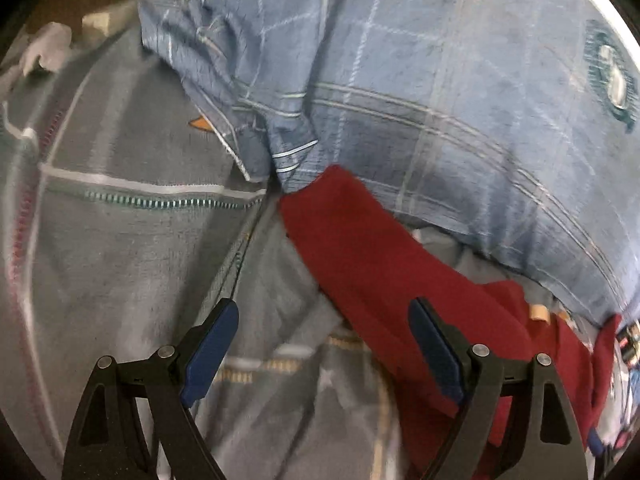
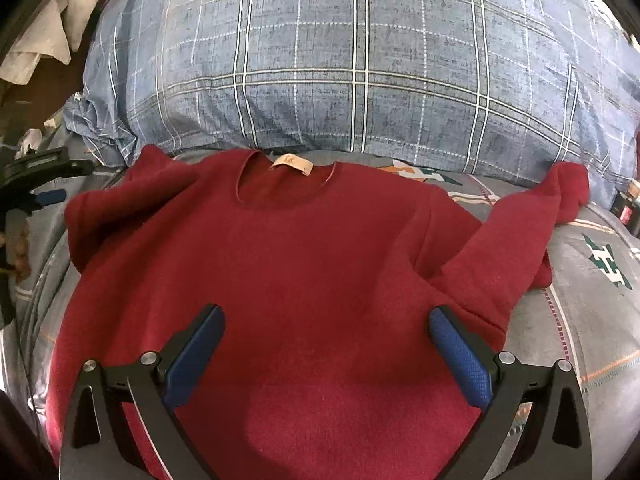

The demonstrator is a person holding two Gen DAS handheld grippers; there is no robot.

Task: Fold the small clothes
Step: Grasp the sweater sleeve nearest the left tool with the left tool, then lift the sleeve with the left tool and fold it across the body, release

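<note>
Lit softly and evenly, without glare. Smeared by motion blur across the left wrist view, worst toward 9 o'clock; stayed sharp in the right wrist view. Bent strongly by fisheye curvature, vignetted black at every corner.

- A bed fills both views; its grey bedsheet carries thin white and orange lines, dashed stitching and green-and-white letter motifs
- A large pillow in blue plaid with white crossing lines lies at the head of the bed; a round dark green emblem sits on its cover; its open end is bunched into folds at one corner
- Pale crumpled cloth is heaped beyond the pillow, at the upper left of the right wrist view; brown surface shows beside it
- Light is soft and even; the left wrist view is blurred
</note>
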